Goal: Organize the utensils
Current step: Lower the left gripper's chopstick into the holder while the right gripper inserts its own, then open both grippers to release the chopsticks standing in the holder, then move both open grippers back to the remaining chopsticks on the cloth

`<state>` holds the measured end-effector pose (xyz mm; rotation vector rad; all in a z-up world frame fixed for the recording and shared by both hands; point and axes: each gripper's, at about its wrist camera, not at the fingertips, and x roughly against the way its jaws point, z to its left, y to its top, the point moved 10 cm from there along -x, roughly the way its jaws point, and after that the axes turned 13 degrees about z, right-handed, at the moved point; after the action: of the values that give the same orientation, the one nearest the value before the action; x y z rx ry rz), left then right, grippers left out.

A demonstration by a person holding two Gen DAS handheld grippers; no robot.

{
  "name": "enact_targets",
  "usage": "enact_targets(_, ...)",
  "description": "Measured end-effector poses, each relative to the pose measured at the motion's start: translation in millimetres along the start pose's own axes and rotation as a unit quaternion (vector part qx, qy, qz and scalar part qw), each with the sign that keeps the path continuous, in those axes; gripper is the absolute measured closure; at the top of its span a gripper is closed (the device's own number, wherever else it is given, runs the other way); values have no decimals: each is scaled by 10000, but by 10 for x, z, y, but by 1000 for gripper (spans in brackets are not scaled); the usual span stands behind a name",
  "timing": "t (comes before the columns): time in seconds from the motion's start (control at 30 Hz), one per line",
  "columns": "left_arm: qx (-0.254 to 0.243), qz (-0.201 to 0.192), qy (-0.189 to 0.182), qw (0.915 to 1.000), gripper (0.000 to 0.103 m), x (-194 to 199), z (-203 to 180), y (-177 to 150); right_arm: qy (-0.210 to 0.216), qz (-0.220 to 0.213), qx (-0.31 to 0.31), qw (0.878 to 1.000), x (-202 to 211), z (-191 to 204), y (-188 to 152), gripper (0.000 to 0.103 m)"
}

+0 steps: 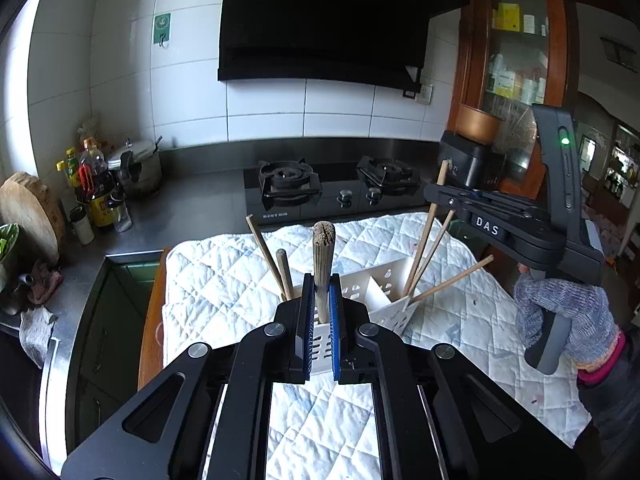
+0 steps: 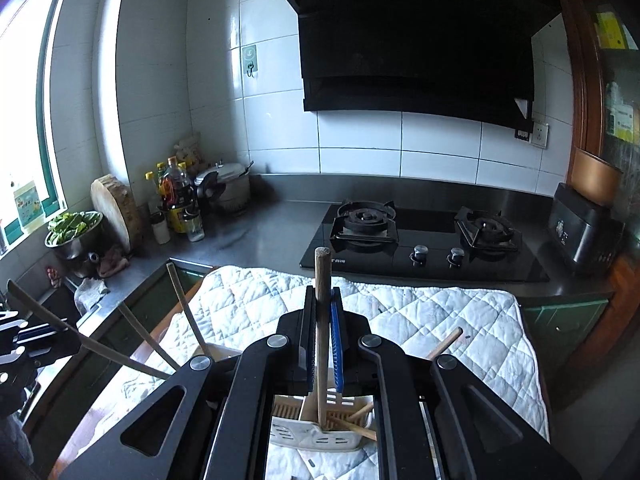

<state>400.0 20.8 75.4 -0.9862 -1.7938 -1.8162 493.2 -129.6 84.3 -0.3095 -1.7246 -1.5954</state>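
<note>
The left gripper (image 1: 320,304) pinches a thick wooden stick (image 1: 323,256) upright in the white slotted plastic utensil caddy (image 1: 380,292) mid-quilt; the right gripper (image 2: 322,336) pinches a thin wooden chopstick (image 2: 322,320) there. Each should lower straight, then release.

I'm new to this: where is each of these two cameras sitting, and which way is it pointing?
Left wrist: rides the left gripper, looking along its fingers at a thick wooden handle it clamps, over the white utensil caddy; the gloved right hand shows.
Right wrist: rides the right gripper, shut on a wooden stick, caddy below.
Shared: caddy, quilted cloth, gas stove.
</note>
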Motion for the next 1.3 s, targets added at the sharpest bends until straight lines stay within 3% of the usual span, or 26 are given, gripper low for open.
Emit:
enact_targets(0.27,128,405,14,9991,97,-392,50,-49,-28,137,-12,9999,-24,-84,-212,93)
enact_targets(0.47,183,355,40,9992,94,-415,25,-30,-33,45,-52,10000,210,-179,-340,85)
enact_targets(0.53,242,315,-11,9992,94,-371,7,-33,-16,44,-22,10000,309,-182,-428,78)
enact_targets(0.63,319,256,-31,9992,94,-277,13,-67,-60,27,81,9999,470,-160,-608,77)
enact_targets(0.73,351,167,-56,9992,92,-133,-17,-143,-9,113,145,9998,599,-106,-870,76)
enact_targets(0.83,352,51,-39,9994,80,23,-57,-272,73,334,198,9992,662,-26,-1198,76)
enact_targets(1.0,347,-19,-154,9993,78,177,-151,-541,208,708,285,9969,666,133,-1817,76)
enact_targets(1.13,385,3,-222,9990,68,207,-227,-806,204,1020,309,9941,592,237,-2315,76)
enact_targets(1.3,536,122,-358,9978,65,157,-286,-1197,173,1404,326,9894,451,339,-2892,76)
